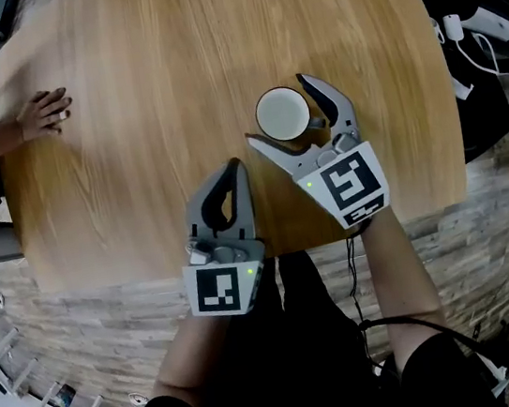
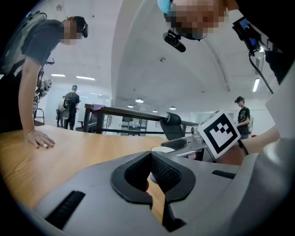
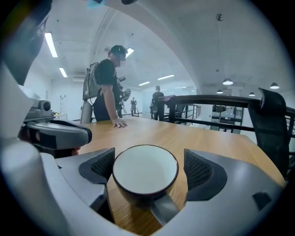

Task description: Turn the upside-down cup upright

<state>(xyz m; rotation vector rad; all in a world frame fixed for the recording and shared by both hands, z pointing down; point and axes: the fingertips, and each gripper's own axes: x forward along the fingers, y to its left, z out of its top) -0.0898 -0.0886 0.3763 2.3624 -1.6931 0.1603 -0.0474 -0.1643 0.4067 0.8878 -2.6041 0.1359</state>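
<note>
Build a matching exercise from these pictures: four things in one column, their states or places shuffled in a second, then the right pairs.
Things:
1. left gripper
2. right gripper
3. cup
4. bystander's hand

States or places:
A. stands between two spread jaws, untouched
B. jaws together
C. flat on the table, at its far left edge
D. jaws wide apart

Pairs: 1-B, 2-D, 3-A, 4-C
</note>
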